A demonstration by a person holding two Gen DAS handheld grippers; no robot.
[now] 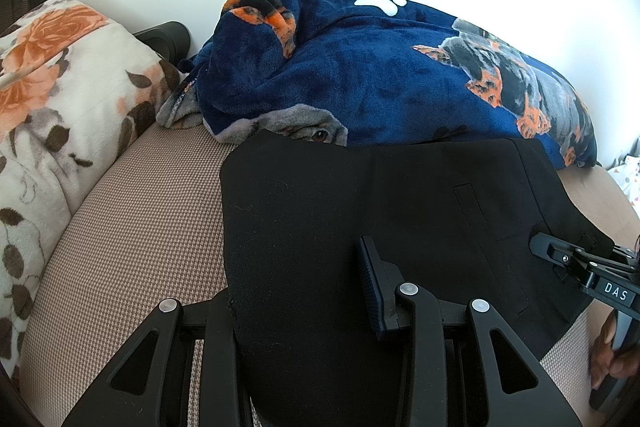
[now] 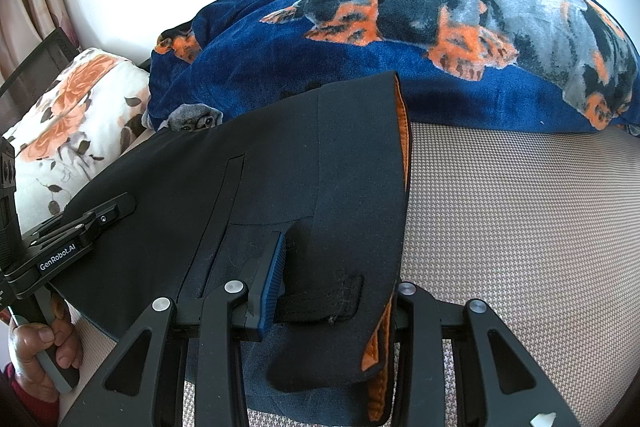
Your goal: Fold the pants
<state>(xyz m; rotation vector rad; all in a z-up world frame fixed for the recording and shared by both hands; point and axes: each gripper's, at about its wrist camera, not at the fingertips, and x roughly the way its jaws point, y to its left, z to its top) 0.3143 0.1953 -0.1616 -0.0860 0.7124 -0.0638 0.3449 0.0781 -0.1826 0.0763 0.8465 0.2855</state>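
Black pants (image 1: 360, 211) with an orange lining lie folded on a beige woven bed cover (image 1: 132, 227). My left gripper (image 1: 304, 291) has its jaws apart around the near left edge of the pants; cloth drapes over its left finger and hides it. My right gripper (image 2: 336, 287) has its jaws apart around the waistband end of the pants (image 2: 320, 167), where the orange lining (image 2: 402, 131) shows; cloth covers its right finger. Each gripper shows at the side of the other's view: the right one (image 1: 576, 259), the left one (image 2: 92, 219).
A blue fleece blanket with a dog print (image 1: 380, 67) lies heaped just behind the pants. A floral pillow (image 1: 60, 99) lies at the left. A white wall stands behind. A hand (image 2: 40, 343) holds the left gripper's handle.
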